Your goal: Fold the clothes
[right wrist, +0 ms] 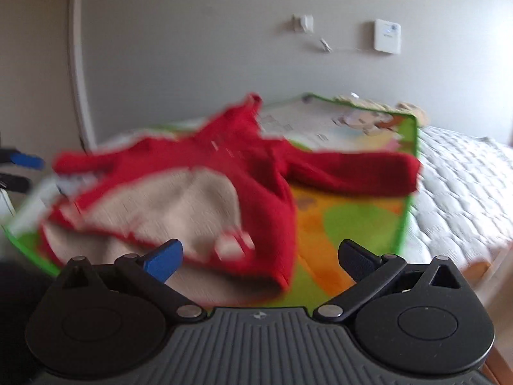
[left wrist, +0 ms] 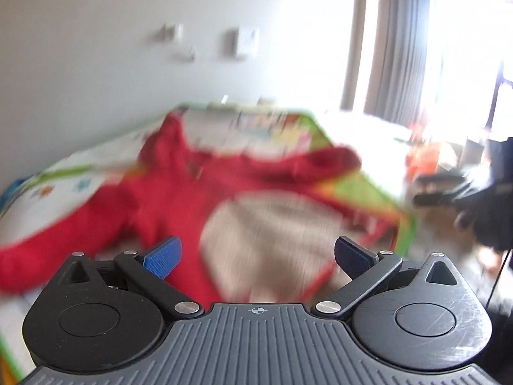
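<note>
red sweater (right wrist: 205, 173) spread flat on bright play mat (right wrist: 352, 221), sleeves out | left gripper (left wrist: 256, 256) wide apart, holding nothing | right gripper (right wrist: 259, 260) wide apart, holding nothing | best to pinch cloth edges, not mat

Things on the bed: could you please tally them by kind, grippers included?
Sweaters: 1, the red and beige sweater
Mats: 1, the mat
Grippers: 2, the left gripper and the right gripper, both open
Total: 4
</note>
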The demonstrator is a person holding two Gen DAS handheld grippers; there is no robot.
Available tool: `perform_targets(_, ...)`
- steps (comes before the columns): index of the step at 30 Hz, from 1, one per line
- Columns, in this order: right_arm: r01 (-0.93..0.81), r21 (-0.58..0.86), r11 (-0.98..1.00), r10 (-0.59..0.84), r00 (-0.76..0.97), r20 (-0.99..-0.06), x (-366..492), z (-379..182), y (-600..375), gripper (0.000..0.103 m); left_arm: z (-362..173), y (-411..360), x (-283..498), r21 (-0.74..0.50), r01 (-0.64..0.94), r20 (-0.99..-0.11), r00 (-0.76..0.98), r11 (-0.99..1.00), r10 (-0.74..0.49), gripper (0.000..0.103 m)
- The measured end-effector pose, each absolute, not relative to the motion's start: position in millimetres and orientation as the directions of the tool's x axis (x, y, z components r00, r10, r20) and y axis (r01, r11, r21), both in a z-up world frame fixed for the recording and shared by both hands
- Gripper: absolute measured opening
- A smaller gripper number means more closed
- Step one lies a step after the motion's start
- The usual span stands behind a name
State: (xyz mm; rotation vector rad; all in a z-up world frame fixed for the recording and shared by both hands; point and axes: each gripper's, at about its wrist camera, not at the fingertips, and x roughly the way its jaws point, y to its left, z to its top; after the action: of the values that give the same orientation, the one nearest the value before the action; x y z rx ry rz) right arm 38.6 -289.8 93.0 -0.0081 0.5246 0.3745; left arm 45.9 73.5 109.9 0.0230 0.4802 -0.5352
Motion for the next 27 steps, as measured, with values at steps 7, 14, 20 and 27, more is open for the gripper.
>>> perform_targets(7,-0.149,0.611,0.777,0.501,0.734,-0.458,197,77,-339,0.103,78,31,175,-0.195,0.387,-0.470,0.770,0.901,-0.432,0.103)
perform_targets(14,0.211,0.738,0.641,0.395,0.734,-0.553,277,-4,-389,0.103,6,50,230,-0.333,0.241,-0.621,0.672,0.912,-0.404,0.103)
perform_targets(20,0.203,0.759,0.618,0.337,0.804,-0.490,318,-12,-393,0.103,-3,65,222,-0.383,0.241,-0.607,0.662,0.892,-0.440,0.103)
perform_targets(27,-0.247,0.610,0.753,0.513,0.801,-0.308,343,57,-299,0.103,-2,59,221,-0.360,0.266,-0.610,0.658,0.894,-0.441,0.103)
